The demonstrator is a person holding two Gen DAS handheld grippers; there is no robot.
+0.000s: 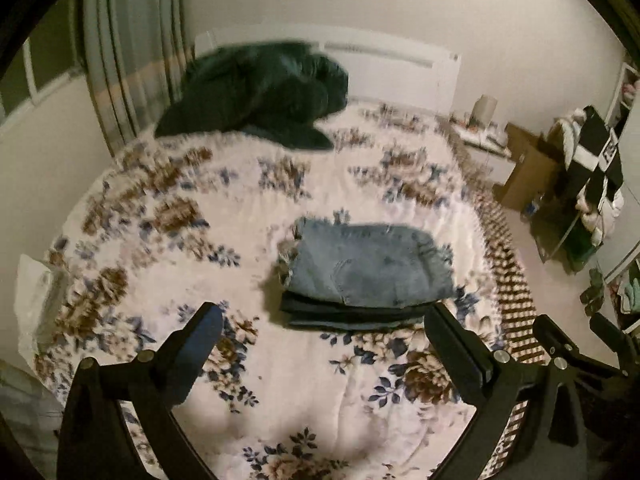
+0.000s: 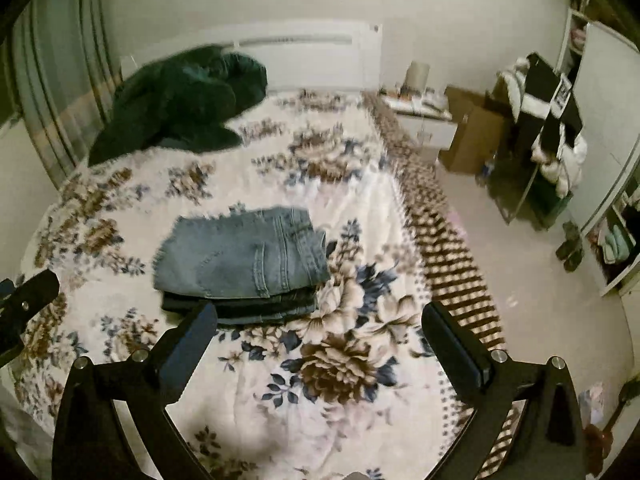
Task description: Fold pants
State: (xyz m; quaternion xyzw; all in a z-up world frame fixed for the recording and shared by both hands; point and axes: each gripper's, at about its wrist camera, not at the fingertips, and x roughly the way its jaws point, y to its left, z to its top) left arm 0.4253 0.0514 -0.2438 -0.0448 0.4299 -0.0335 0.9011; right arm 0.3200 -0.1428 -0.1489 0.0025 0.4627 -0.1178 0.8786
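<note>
Left gripper: black two-finger left gripper [image 1: 324, 320] hangs over the bed with its jaws spread wide and nothing between them; the folded stack lies just past its fingertips.
Right gripper: black two-finger right gripper [image 2: 320, 320] likewise stands wide apart and empty, its left finger [image 2: 192, 332] overlapping the near edge of the stack in its own view.
Pants: light blue denim pants [image 2: 244, 256], folded into a compact rectangle with a back pocket facing up and a frayed edge on the left side, lie on top of the pile.
Stack beneath: darker folded garments [image 2: 240, 308] sit under the denim, their edges showing at the near side.
Bedspread: white quilted bedspread with brown and blue flowers [image 2: 340, 364] covers the bed and carries the stack near its middle.
Far heap: dark green crumpled blanket [image 1: 256, 92] is bunched up by the white headboard [image 1: 400, 68], well apart from the stack.
Room side: brown cardboard box [image 2: 472, 140] stands on the floor beside a white nightstand [image 2: 424, 124].
</note>
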